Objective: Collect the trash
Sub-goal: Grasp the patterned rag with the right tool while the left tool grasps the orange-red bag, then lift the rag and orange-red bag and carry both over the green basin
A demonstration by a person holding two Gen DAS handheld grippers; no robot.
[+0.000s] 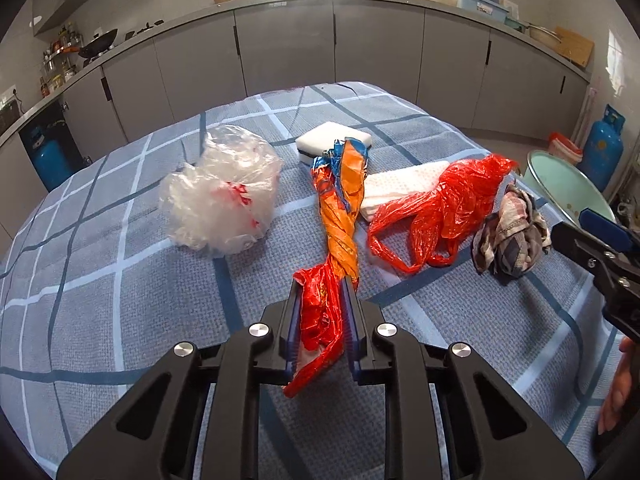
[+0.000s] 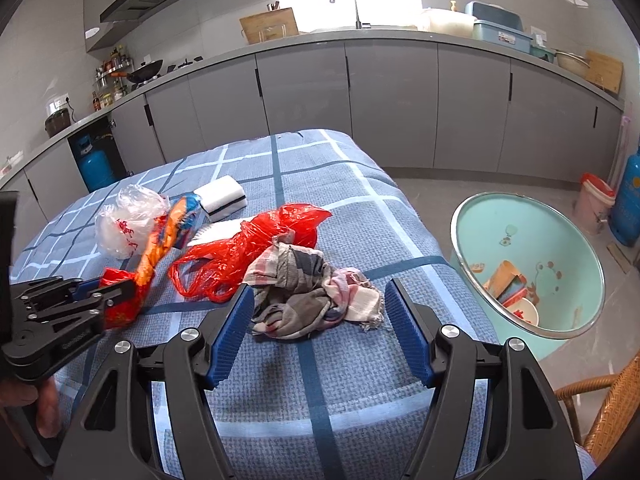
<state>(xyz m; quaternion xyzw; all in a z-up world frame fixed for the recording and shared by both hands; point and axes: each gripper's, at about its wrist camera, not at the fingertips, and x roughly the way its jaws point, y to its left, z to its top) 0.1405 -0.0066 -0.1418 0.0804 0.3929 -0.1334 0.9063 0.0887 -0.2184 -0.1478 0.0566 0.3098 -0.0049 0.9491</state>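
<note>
Checked tablecloth (image 1: 120, 280): left claw (image 1: 322, 280) clamps orange wrapper (image 1: 340, 216); right claw (image 2: 318, 300) spread, straddling rag (image 2: 308, 296).

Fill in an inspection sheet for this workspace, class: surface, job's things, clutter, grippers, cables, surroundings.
Surface: checked blue cloth covers the table.
Job's things: twisted orange wrapper, red bag, clear bag, crumpled plaid rag; green bin on the floor holds scraps.
Clutter: white sponge, white towel.
Grippers: left gripper shut on the wrapper's red end; right gripper open around the rag.
Cables: nothing seen.
Surroundings: grey kitchen cabinets, blue gas cylinder, wicker chair.
</note>
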